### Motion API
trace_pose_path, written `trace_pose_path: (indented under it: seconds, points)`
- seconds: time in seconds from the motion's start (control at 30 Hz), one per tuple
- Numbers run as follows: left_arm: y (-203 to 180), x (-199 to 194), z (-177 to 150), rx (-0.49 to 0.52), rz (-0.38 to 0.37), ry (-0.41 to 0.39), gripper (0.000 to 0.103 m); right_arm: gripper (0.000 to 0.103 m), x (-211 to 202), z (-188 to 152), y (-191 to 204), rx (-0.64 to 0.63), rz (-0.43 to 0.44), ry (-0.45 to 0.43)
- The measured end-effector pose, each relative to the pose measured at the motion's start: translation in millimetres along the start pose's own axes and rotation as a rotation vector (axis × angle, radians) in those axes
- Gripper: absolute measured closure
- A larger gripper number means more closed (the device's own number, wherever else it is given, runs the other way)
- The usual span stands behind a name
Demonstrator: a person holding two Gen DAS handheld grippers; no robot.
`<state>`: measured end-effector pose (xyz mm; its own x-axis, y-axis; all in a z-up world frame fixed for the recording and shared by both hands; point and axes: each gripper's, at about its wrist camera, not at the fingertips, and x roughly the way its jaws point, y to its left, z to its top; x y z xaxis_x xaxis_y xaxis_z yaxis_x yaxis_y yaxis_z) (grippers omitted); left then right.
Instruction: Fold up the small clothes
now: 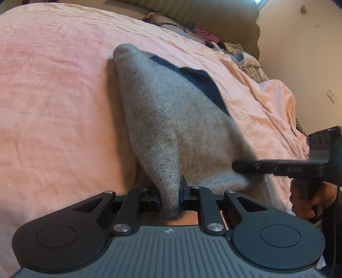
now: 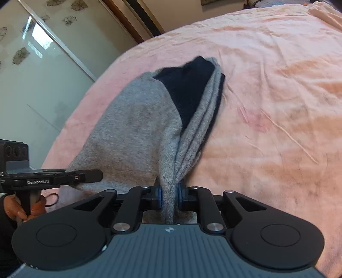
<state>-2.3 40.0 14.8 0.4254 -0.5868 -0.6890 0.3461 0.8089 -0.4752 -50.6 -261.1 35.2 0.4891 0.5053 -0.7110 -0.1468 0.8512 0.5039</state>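
A small grey knit garment with a dark navy part lies stretched over the pink bedspread. My left gripper is shut on its near left corner, with the cloth bunched between the pads. My right gripper is shut on the near right corner of the grey garment, whose navy part shows at the far end. Each view shows the other gripper from the side: the right one, the left one.
A heap of mixed clothes and an olive pillow or headboard lie at the far end of the bed. A mirrored wardrobe door stands beyond the bed's left edge. The bedspread spreads wide to the right.
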Motion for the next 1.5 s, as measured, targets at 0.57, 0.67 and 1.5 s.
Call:
trace_pose_path:
  seconds: [0.57, 0.67, 1.5]
  points:
    - [-55.5, -20.0, -76.6, 0.145, 0.418, -0.223, 0.004, 0.0, -5.4, -91.3, 76.5, -0.104, -0.403, -0.195]
    - [-59.5, -13.8, -78.9, 0.181, 0.451, -0.206, 0.0, 0.0, 7.2, -91.5, 83.7, -0.125, -0.489, -0.216]
    - [-62.2, -14.1, -67.5, 0.117, 0.464, -0.15, 0.0, 0.0, 16.4, -84.2, 88.6, -0.064, -0.573, -0.199]
